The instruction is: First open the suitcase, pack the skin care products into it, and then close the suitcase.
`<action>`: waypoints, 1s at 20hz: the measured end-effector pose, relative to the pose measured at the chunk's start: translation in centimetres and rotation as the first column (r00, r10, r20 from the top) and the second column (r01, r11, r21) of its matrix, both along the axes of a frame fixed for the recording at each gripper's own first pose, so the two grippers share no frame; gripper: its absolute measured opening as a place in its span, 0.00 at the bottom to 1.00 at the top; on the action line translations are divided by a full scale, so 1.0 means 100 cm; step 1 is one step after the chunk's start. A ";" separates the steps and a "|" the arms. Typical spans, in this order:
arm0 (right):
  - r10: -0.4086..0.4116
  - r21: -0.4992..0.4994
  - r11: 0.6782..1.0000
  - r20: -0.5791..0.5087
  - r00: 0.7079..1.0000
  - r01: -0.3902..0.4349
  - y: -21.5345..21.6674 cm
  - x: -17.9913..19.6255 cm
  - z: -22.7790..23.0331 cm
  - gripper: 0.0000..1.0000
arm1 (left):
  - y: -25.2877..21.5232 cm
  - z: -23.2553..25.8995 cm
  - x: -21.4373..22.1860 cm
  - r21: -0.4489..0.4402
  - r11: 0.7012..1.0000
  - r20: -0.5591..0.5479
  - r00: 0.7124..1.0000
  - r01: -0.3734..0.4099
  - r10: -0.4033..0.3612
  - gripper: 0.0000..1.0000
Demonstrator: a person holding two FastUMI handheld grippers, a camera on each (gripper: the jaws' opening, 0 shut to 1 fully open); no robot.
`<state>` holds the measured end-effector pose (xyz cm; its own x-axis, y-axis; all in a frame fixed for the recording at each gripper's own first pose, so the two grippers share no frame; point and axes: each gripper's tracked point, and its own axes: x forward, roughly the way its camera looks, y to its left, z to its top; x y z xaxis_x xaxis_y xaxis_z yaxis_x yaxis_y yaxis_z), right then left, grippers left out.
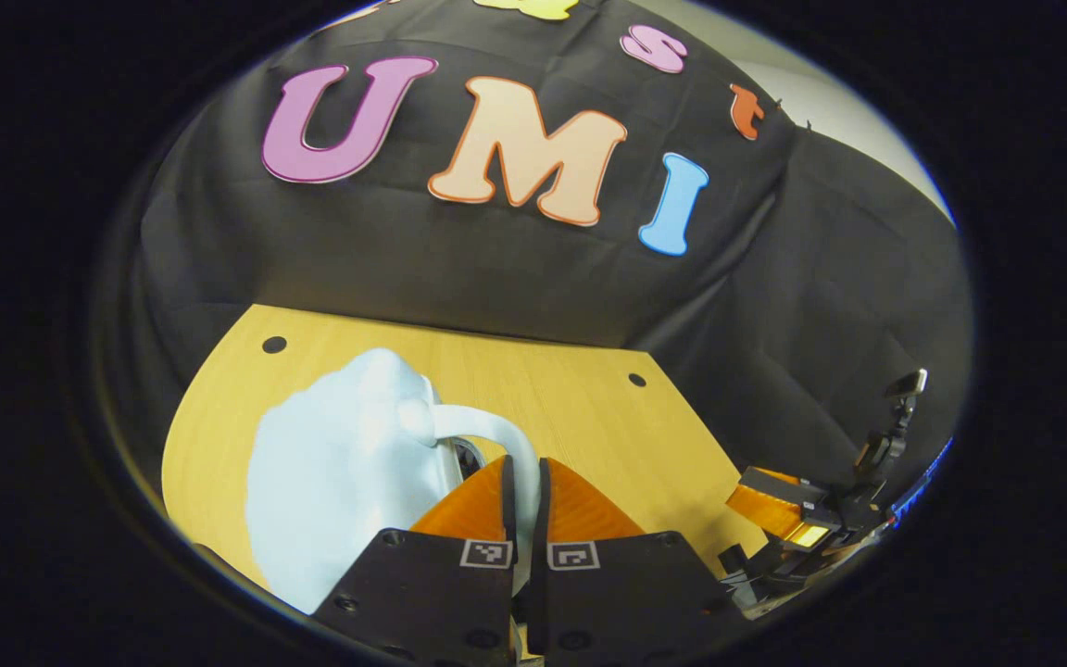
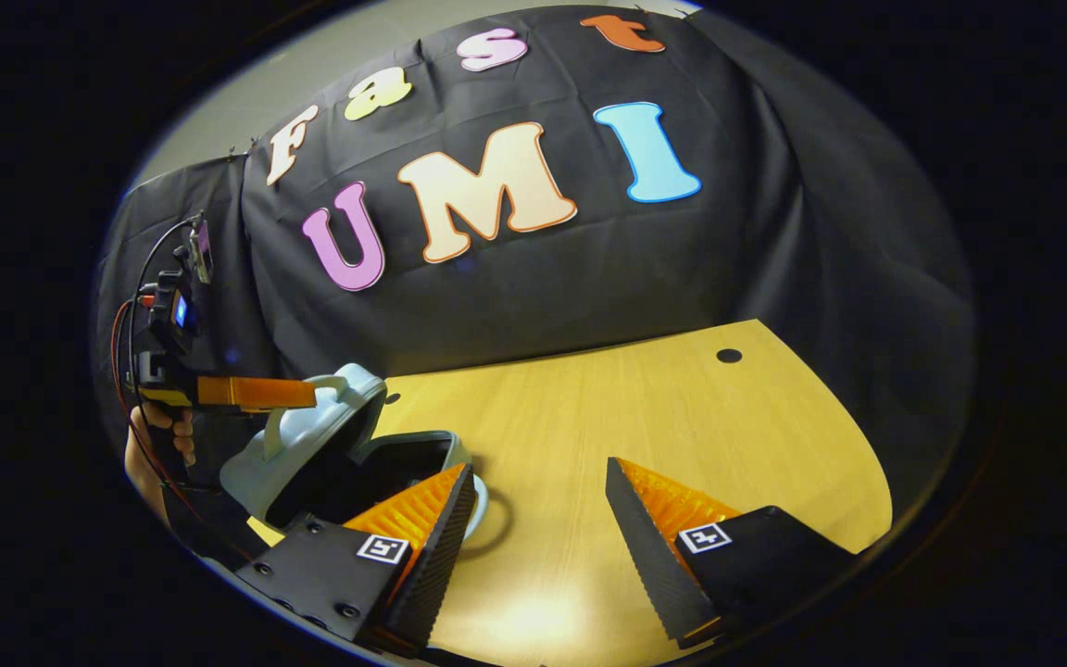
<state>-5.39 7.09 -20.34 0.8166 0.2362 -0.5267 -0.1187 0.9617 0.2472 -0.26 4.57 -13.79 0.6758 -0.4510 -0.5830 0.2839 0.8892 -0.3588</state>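
— Where is the suitcase (image 2: pixel 330 445)?
— At the wooden table's (image 2: pixel 645 435) left end, lid (image 1: pixel 339 482) lifted and half open, interior dark. The left gripper (image 1: pixel 524 500) is clamped on its curved handle (image 1: pixel 496 431).
— How will it handle?
— It looks like a small hard shell, probably light and slick; the handle seems the surest hold.
— And the right gripper (image 2: pixel 538 514)?
— Spread wide, empty, over bare tabletop beside the case.

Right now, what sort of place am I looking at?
Probably a small recording booth, not a home: black cloth wall, a bare wooden table, and a pale blue suitcase held part-open by the left gripper.
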 end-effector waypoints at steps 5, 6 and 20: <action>-0.018 -0.007 1.000 -0.004 1.000 0.018 -0.023 -0.002 0.003 0.90 | -0.034 -0.038 -0.010 0.042 0.998 -0.073 0.997 0.041 -0.038 0.02; -0.013 -0.012 1.000 -0.005 1.000 0.013 -0.026 -0.003 0.001 0.90 | -0.043 -0.046 -0.013 0.049 0.997 -0.091 0.994 0.058 -0.054 0.02; 0.026 -0.027 0.999 0.311 0.950 -0.019 -0.037 0.039 0.103 1.00 | -0.061 0.052 -0.011 0.180 0.939 0.435 0.880 -0.292 0.190 0.95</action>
